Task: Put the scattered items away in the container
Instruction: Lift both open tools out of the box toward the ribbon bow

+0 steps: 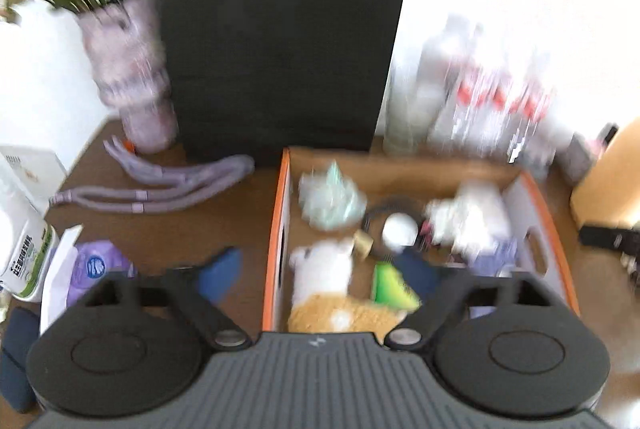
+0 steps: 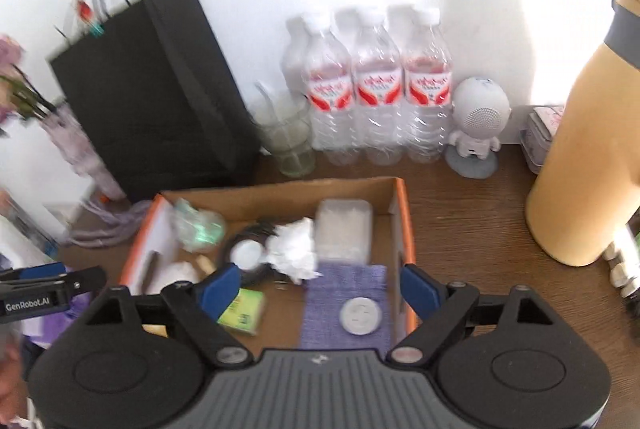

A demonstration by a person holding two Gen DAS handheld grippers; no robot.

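Observation:
An orange-rimmed cardboard box (image 1: 275, 229) holds a white and tan plush toy (image 1: 328, 269), a green packet (image 1: 390, 283), a teal crumpled wrap (image 1: 332, 197), a white round tin (image 1: 400, 229) and crumpled white paper (image 2: 294, 249). In the right wrist view a purple cloth (image 2: 344, 293) with a white disc (image 2: 360, 315) lies at the box's (image 2: 406, 229) near right. My left gripper (image 1: 320, 273) hovers open over the box's left side, holding nothing. My right gripper (image 2: 320, 289) is open above the cloth, empty. The left gripper (image 2: 52, 285) shows at that view's left edge.
Outside the box, a purple cord (image 1: 160, 185) and a purple packet (image 1: 96, 265) lie on the brown table. A black paper bag (image 1: 280, 37), a vase of flowers (image 1: 128, 69), three water bottles (image 2: 380, 89), a glass (image 2: 288, 133), an astronaut figure (image 2: 478, 125) and a tall yellow flask (image 2: 580, 149) stand behind and right.

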